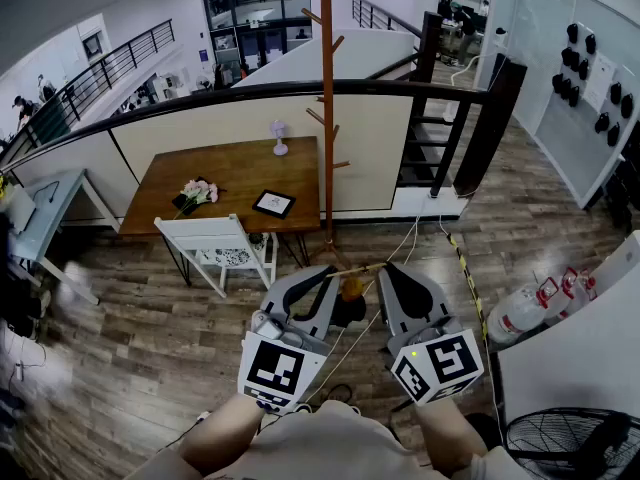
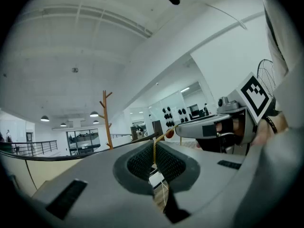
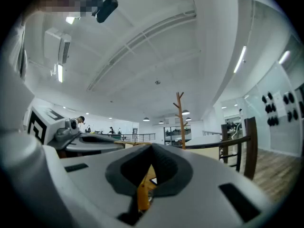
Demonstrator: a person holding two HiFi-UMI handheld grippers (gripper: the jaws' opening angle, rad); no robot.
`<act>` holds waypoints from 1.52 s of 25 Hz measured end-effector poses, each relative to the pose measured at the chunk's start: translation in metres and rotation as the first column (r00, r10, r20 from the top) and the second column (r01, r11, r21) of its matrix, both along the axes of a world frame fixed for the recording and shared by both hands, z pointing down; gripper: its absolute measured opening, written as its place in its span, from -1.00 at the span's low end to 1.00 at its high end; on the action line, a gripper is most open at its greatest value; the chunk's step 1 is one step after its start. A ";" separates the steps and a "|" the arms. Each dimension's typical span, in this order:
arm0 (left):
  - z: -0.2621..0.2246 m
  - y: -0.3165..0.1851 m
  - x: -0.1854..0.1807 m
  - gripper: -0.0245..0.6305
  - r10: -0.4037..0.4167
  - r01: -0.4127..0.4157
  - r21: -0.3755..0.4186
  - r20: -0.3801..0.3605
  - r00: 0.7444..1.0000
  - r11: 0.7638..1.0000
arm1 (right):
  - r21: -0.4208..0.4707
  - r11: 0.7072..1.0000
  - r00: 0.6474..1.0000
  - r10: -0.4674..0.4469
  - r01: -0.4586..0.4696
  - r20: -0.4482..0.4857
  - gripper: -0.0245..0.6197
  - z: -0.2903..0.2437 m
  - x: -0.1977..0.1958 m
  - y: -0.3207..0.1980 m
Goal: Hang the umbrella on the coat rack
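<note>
Both claws are pointing forward, low in the head view, side by side above the wood floor [image 1: 150,348].

Left claw [image 1: 318,280]: jaws are pressing together on the umbrella [image 1: 351,288]. In the left gripper view a thin yellowish shaft [image 2: 154,152] is running up out of the pinch to a reddish knob [image 2: 169,133], which is sitting just off the right claw's tip.

Right claw [image 1: 392,273]: jaws are closing on an orange part of the umbrella [image 3: 142,194], wedged low in the gap.

I am holding the umbrella between the two claws, off the floor and well apart from the coat rack [image 1: 327,118]. The rack is standing upright ahead, at the right end of the wooden worktop [image 1: 230,173]. A white chair [image 1: 215,243] is sitting at the worktop's near edge.
</note>
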State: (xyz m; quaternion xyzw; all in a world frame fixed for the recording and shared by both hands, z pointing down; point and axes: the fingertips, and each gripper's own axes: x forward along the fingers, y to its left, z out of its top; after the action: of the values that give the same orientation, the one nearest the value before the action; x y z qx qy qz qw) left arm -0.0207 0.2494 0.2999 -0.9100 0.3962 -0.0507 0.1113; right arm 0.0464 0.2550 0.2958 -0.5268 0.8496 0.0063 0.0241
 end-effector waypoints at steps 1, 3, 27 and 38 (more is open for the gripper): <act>0.001 0.000 0.003 -0.91 0.001 -0.001 -0.010 -0.009 1.000 1.000 | -0.005 1.000 1.000 0.001 0.000 0.002 -0.91 0.000 0.003 0.000; 0.002 -0.002 0.009 -0.91 0.004 -0.004 -0.023 -0.025 1.000 1.000 | -0.007 1.000 1.000 0.003 -0.003 0.000 -0.91 -0.001 0.010 -0.001; -0.009 0.024 0.052 -0.91 -0.018 0.018 -0.012 -0.051 0.999 1.000 | -0.016 0.987 0.986 -0.161 0.162 0.052 -0.91 -0.001 0.049 0.023; 0.000 -0.030 0.056 -0.91 -0.030 0.029 -0.030 -0.042 0.999 0.999 | -0.011 0.988 0.987 -0.155 0.156 0.043 -0.91 -0.002 0.053 -0.033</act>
State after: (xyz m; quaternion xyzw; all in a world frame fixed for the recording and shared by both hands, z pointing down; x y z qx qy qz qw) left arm 0.0349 0.2194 0.2998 -0.9064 0.4110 -0.0390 0.0889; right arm 0.0998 0.2220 0.2943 -0.4590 0.8875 -0.0127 0.0387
